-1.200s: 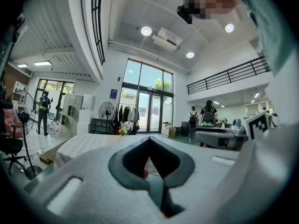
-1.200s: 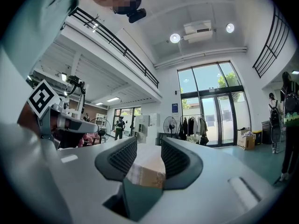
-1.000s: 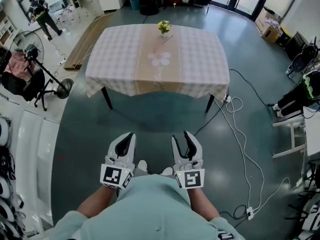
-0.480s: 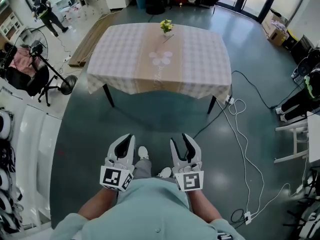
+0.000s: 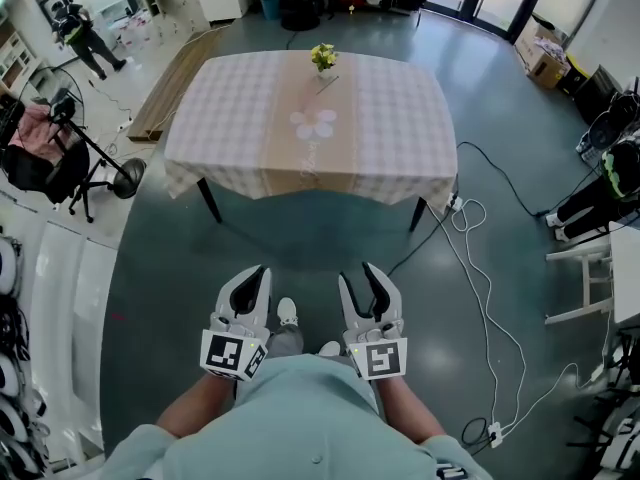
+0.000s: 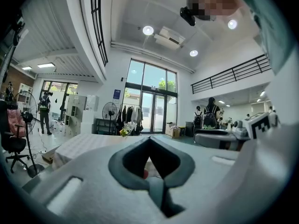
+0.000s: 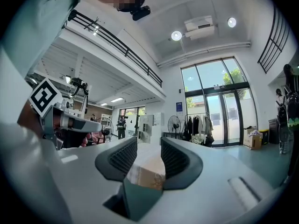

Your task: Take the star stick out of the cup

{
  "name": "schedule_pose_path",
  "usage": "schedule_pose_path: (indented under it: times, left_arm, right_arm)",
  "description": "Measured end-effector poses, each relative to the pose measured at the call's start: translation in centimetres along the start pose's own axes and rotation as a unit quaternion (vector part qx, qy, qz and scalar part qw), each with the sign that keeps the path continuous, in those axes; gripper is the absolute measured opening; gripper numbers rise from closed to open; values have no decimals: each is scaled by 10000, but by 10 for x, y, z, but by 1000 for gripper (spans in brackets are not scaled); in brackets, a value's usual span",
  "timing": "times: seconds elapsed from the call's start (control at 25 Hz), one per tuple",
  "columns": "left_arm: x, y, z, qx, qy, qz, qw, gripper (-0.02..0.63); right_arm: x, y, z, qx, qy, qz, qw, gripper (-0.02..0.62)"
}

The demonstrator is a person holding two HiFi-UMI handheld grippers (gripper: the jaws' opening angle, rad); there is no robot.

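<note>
A table (image 5: 400, 118) under a checked cloth stands some way ahead in the head view. At its far edge is a small cup (image 5: 323, 58) with a yellow-green bunch in it, and a thin stick (image 5: 330, 79) leans out of it. Any star on the stick is too small to make out. Both grippers hang low by my body, far from the table. My left gripper (image 5: 256, 273) (image 6: 149, 140) has its tips together and holds nothing. My right gripper (image 5: 358, 273) (image 7: 148, 143) stands open and empty. The cup (image 6: 124, 131) shows small in the left gripper view.
A fan on a stand (image 5: 90, 158) and a chair with clothes stand at the left. A white cable (image 5: 480, 268) trails over the floor on the right, beside white furniture (image 5: 590, 268). A person (image 5: 80, 33) stands far back at the left.
The table has shifted slightly in the head view as I step. Both grippers stay where they were in front of my body, unchanged.
</note>
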State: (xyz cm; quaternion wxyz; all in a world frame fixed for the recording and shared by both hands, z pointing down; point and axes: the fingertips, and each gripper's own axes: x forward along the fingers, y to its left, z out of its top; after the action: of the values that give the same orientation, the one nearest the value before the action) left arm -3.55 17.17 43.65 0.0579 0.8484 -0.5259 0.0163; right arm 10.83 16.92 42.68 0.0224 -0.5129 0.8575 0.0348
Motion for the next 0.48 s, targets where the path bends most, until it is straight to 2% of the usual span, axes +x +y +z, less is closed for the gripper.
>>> schedule_pose_path:
  times: [0.48]
  left_arm:
    - [50,55,16,19,-141,-175,9997,4]
  right_arm:
    - [70,-12,1,-157,56,-223,9996,140]
